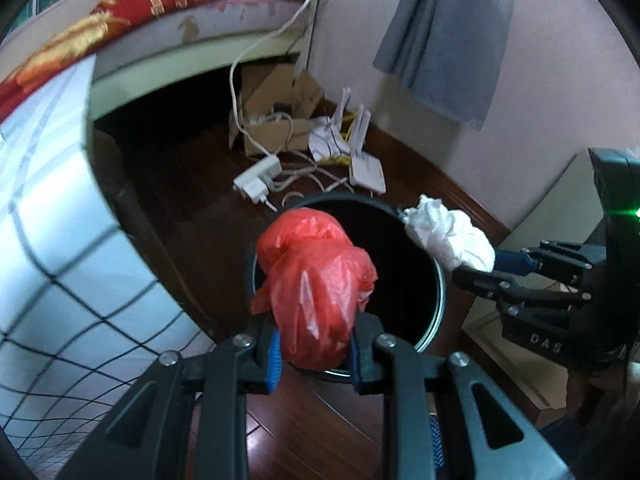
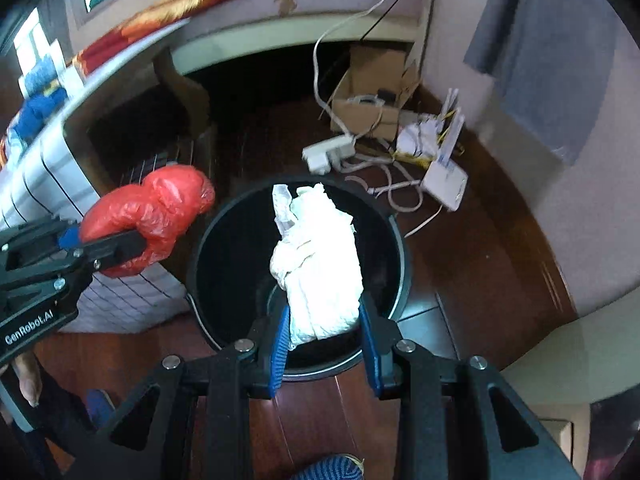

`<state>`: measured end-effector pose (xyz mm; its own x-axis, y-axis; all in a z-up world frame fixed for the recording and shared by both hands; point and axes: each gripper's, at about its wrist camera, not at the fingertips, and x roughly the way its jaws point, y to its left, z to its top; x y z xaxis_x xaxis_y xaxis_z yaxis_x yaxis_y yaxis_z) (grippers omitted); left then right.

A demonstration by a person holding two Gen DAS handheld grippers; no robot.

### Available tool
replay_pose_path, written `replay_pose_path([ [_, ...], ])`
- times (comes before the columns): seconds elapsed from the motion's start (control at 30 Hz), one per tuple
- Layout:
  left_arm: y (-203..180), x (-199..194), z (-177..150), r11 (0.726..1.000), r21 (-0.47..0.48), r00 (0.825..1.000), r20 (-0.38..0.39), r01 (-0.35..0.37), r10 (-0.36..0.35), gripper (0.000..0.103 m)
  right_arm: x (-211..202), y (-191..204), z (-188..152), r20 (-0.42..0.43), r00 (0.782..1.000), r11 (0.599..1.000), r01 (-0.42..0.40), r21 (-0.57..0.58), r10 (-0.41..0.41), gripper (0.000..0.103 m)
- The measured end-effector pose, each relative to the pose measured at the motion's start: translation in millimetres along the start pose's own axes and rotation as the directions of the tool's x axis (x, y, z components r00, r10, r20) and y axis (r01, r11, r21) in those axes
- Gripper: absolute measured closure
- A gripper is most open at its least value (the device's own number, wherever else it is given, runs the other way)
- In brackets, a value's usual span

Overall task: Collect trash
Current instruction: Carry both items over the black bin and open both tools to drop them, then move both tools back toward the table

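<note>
Red crumpled plastic bag sits clamped between the blue-padded fingers of the left tool, its bulk bulging up and forward past the fingertips. In the left wrist view the bag hangs over the near-left part of the round black waste bin; in the right wrist view the same bag appears just left of the bin's rim, so how far it reaches over the opening cannot be told for certain.

The right tool grips a crumpled wad of white paper tissue, pads pressed against its lower sides, and that wad hangs directly over the bin's dark mouth. From the left wrist view the tissue shows at the bin's far-right edge, held by the right tool coming in from the right.

The bin stands on a dark reddish wooden floor. Its inside looks black and glossy; a pale ring shows low down in the right wrist view, but whether anything lies at the bottom cannot be told.

Beyond the bin, an open brown cardboard box rests on the floor with white cables and a small dark object inside it. Just beside the box lie a white power strip, a white router with upright antennas and some crumpled white paper.
</note>
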<state>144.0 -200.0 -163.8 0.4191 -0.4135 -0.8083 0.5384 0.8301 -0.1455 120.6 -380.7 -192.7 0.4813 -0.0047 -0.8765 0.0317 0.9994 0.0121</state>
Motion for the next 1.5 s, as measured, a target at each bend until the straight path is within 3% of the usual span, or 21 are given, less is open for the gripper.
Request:
replay_pose_path([
  [0.17, 5, 20, 0, 1.000, 0.000, 0.999, -0.047, 0.004, -0.004, 0.075, 26, 2, -2, -0.047, 0.999, 1.000, -0.017, -0.019, 0.016, 0.068],
  [0.2, 5, 23, -2, 1.000, -0.003, 0.998, -0.060, 0.004, -0.004, 0.067, 30, 2, -2, -0.055, 0.998, 1.000, -0.013, -0.026, 0.011, 0.065],
  [0.23, 6, 28, 0, 1.000, -0.003, 0.997, -0.076, -0.008, 0.008, 0.049, 36, 1, -2, -0.067, 0.998, 0.999, 0.002, -0.038, -0.004, 0.057],
  [0.27, 8, 34, 2, 1.000, -0.006, 0.995, -0.090, -0.031, 0.030, 0.037, 42, 0, -1, -0.088, 0.995, 0.998, 0.046, -0.048, -0.050, 0.034],
  [0.3, 10, 35, 1, 0.999, -0.014, 0.994, -0.093, -0.051, 0.050, 0.020, 45, -4, -1, -0.090, 0.991, 0.995, 0.093, -0.047, -0.097, 0.020],
  [0.33, 11, 34, 0, 0.998, -0.024, 0.994, -0.088, -0.066, 0.063, 0.013, 44, -10, -1, -0.078, 0.991, 0.993, 0.111, -0.032, -0.113, 0.019],
  [0.43, 11, 29, -1, 0.997, -0.027, 0.995, -0.072, -0.074, 0.072, 0.006, 43, -27, 2, -0.091, 0.987, 0.991, 0.134, 0.019, -0.132, 0.015],
  [0.5, 9, 29, -1, 0.996, -0.019, 0.994, -0.072, -0.086, 0.085, 0.005, 37, -35, 4, -0.081, 0.984, 0.986, 0.162, 0.043, -0.158, 0.003],
  [0.53, 7, 28, -1, 0.996, -0.016, 0.994, -0.072, -0.082, 0.081, 0.005, 34, -38, 4, -0.075, 0.983, 0.984, 0.170, 0.051, -0.166, 0.002],
  [1.5, -12, -12, 8, 0.992, 0.032, 0.993, 0.016, -0.121, 0.120, 0.000, -26, -38, -3, 0.000, 0.984, 0.980, 0.178, 0.086, -0.179, 0.000],
])
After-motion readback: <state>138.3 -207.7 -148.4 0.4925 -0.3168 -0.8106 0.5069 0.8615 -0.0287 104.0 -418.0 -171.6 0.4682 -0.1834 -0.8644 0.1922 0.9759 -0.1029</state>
